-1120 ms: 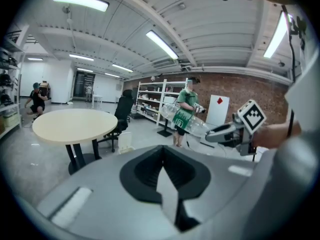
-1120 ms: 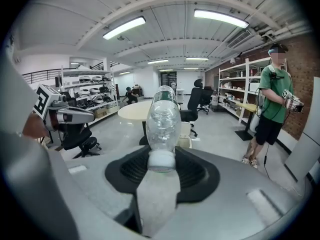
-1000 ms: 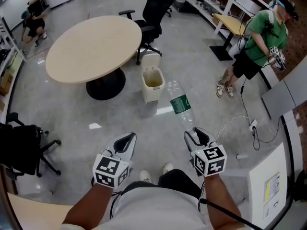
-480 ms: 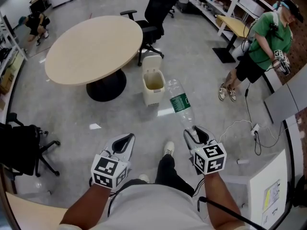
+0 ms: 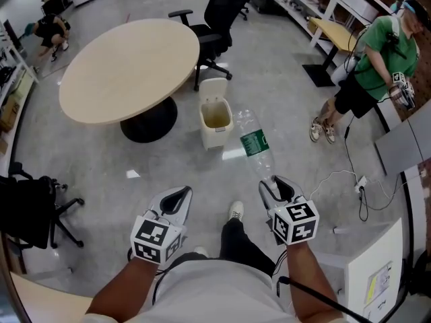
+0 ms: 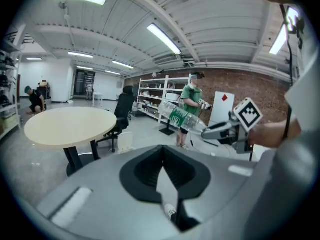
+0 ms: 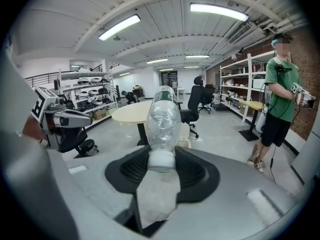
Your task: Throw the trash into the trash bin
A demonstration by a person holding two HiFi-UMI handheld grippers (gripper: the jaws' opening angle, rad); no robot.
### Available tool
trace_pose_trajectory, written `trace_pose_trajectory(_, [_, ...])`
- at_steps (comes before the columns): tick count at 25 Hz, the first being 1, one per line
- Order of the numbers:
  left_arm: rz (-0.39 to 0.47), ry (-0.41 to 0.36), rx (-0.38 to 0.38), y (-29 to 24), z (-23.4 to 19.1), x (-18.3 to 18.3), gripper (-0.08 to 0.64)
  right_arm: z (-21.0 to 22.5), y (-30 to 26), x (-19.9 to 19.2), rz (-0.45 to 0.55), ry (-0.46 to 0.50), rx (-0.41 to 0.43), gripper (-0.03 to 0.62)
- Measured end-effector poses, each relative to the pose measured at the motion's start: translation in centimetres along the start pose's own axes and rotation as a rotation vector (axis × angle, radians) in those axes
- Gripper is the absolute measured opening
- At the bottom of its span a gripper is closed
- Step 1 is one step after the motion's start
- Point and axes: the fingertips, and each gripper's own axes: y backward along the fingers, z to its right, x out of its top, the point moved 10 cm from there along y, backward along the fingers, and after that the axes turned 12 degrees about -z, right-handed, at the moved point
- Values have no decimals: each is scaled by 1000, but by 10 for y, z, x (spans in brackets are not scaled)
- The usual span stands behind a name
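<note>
**A:** Where is the trash to be found at this point?

**B:** A clear plastic bottle point(image 5: 253, 143) with a green label is held by the right gripper point(image 5: 276, 186). The jaws are closed on its capped neck only, and the body is left sticking out ahead, unsupported. The trash bin point(image 5: 214, 134) is seen on the floor just beside the round table point(image 5: 128, 66), with its lid point(image 5: 213, 86) tipped up, well apart from the bottle.

**A:** And the left gripper point(image 5: 176, 198)?

**B:** Its jaws are brought together at the tips, and nothing is carried between them.

**A:** What could be spoiled from here?

**B:** Mostly the release. If the bottle is let go before the opening is reached, it is likely to be dropped short. A light, empty bottle would be expected to bounce and roll across the smooth floor. The opening looks narrow against the bottle's length, so the rim could be struck if the bottle is presented crosswise. The bin might then be pushed or tipped.

**A:** Is the grip itself to be doubted?

**B:** Somewhat. With only the neck pinched, the bottle could be swung or twisted loose by a quick movement. The raised lid could also be knocked shut if it is caught by the bottle's far end.

**A:** Anything in the way?

**B:** A white cable point(image 5: 337, 175) is seen on the floor to the right, but it lies off the line to the bin.
</note>
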Motion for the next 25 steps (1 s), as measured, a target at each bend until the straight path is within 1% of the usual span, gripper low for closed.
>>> trace_pose_trajectory(9, [-12, 14, 10, -51, -8, 31, 8, 47, -29, 19, -13, -5, 18, 158])
trace_pose_trajectory(15, [-18, 7, 31, -87, -13, 66, 8, 90, -51, 48, -15, 15, 41, 158])
trace_pose_trajectory(22, [-31, 26, 95, -122, -21, 111, 8, 146, -71, 88, -23, 66, 83, 158])
trace_pose_trajectory(25, [-21, 44, 126, -135, -23, 127, 8, 163, -84, 101, -25, 85, 107, 158])
